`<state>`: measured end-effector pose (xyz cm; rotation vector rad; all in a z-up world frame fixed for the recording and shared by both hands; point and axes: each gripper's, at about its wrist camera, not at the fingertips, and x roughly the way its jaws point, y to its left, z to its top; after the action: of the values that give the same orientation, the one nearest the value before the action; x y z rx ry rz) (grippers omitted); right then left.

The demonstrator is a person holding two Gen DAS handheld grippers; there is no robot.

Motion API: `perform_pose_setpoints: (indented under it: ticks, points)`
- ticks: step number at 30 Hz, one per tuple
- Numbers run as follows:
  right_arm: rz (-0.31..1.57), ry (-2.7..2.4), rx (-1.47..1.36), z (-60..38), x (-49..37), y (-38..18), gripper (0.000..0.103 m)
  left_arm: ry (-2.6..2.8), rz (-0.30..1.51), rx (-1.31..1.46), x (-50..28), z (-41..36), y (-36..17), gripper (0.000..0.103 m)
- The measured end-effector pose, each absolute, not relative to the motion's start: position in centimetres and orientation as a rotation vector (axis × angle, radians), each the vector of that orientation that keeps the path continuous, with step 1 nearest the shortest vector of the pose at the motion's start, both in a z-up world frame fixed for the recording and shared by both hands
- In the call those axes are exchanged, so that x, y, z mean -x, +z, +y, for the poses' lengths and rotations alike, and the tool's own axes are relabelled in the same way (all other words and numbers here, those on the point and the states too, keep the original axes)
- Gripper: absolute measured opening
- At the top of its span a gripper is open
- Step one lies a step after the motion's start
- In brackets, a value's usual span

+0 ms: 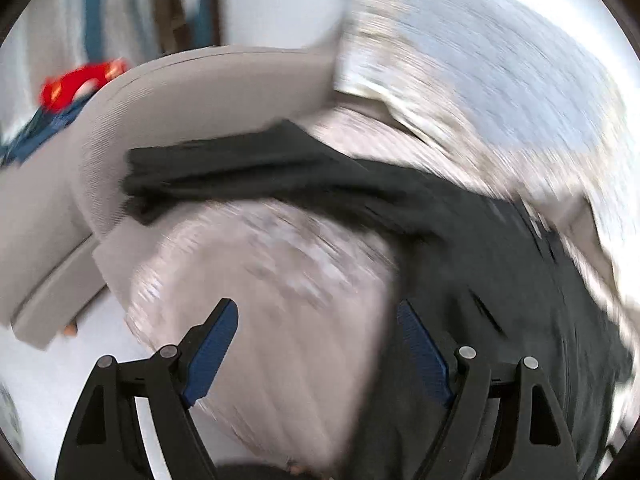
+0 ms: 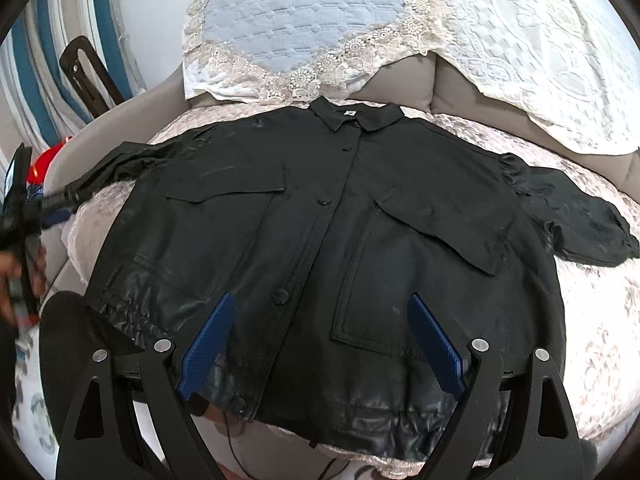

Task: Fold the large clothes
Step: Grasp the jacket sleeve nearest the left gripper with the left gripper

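Note:
A black button-front jacket (image 2: pixel 320 220) lies spread flat, front up, collar at the far side, on a lace-covered sofa seat (image 2: pixel 600 320). My right gripper (image 2: pixel 322 299) hovers open over its near hem, with nothing between the blue pads (image 2: pixel 208 340). In the blurred left wrist view my left gripper (image 1: pixel 316 306) stands open over the bare seat cover (image 1: pixel 280 280) beside the jacket's side edge (image 1: pixel 480 280). The jacket's left sleeve (image 1: pixel 240 168) stretches across ahead of it. The right wrist view shows that gripper (image 2: pixel 52 210) in a hand at the far left, by the sleeve's cuff (image 2: pixel 68 192).
A light-blue quilted pillow (image 2: pixel 296 20) with lace trim and a white lace throw (image 2: pixel 540 60) lean on the sofa back. The grey armrest (image 1: pixel 200 92) curves round on the left, with a red object (image 1: pixel 76 84) and striped blue fabric (image 2: pixel 32 60) beyond it. White floor (image 1: pixel 40 380) lies below.

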<state>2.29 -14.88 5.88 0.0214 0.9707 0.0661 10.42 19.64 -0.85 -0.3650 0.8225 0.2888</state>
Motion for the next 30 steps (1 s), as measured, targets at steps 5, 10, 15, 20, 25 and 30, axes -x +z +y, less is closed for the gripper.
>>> perform_pose_setpoints:
  ticks: [5,10,15,20,25,30]
  points:
    - [1.008,0.047,-0.025,-15.2,-3.0,4.8,0.089,0.424,0.79,0.531,-13.1,27.9,-2.4,0.082]
    - [1.04,0.031,-0.017,-15.4,-4.0,3.9,0.089,0.482,0.794,0.617,-15.3,31.9,-4.4,0.082]
    - [1.05,0.033,-0.01,-15.0,-5.3,3.6,0.089,0.55,0.783,0.603,-17.0,33.1,-5.3,0.082]
    - [1.058,0.045,-0.01,-14.7,-6.1,3.1,0.089,0.588,0.81,0.546,-18.8,33.7,-6.1,0.032]
    - [1.052,0.05,-0.016,-15.0,-6.1,3.2,0.089,0.577,0.77,0.47,-19.5,32.7,-3.3,0.014]
    - [1.041,0.038,-0.037,-15.8,-5.8,3.3,0.089,0.461,0.653,0.391,-19.7,28.3,3.9,0.014]
